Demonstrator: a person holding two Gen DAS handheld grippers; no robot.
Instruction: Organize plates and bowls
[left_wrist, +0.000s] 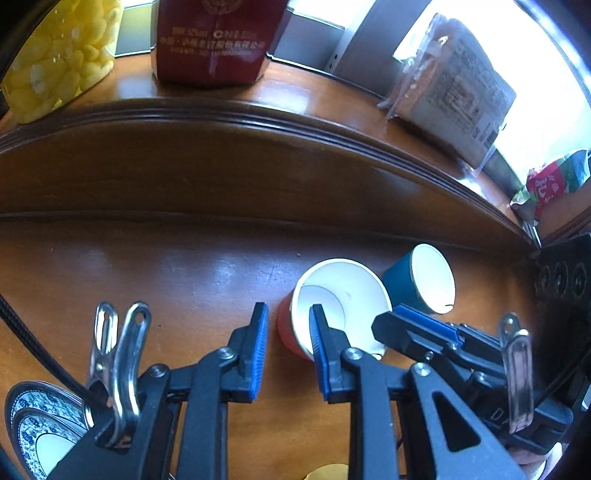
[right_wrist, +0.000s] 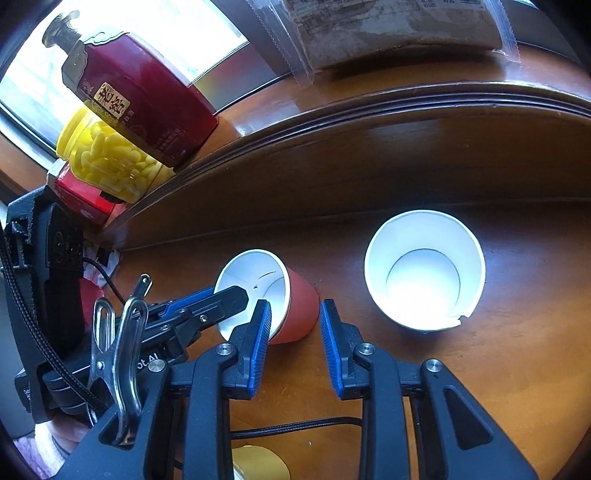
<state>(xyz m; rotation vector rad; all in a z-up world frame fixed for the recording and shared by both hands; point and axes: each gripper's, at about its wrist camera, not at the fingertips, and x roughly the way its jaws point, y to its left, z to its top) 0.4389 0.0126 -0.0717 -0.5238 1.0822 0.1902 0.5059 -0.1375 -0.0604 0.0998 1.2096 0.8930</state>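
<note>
- A wooden table (left_wrist: 166, 280) seen from 2 hand-held grippers, both pointing down at a red cup (left_wrist: 286, 328) with a white inside.
- The red cup is tilted on its side, mouth towards the left gripper, near the table's raised back ledge.
- The left gripper (left_wrist: 288, 308) is almost fully closed. 1 blue pad is inside the cup's mouth and 1 is outside, so it straddles the rim and appears to pinch it.
- The right gripper (right_wrist: 295, 304) is a little wider. The cup's red body fills the gap between its pads. Whether they press on it, I cannot tell.
- A teal cup (left_wrist: 397, 284), also white inside, stands mouth up just beside the red cup. They are not nested.
- 2 blue-and-white patterned plates (left_wrist: 33, 417) show at the lower left edge of the left view, 1 seemingly inside the other. This part looks already stacked, though most of it is cut off.
- A gold disc (right_wrist: 258, 461) peeks in at the bottom edge; what it is cannot be told.
- Judgement: the task is partway. The plates seem gathered; the 2 cups are not yet brought together, and the red one is mid-handling.
</note>
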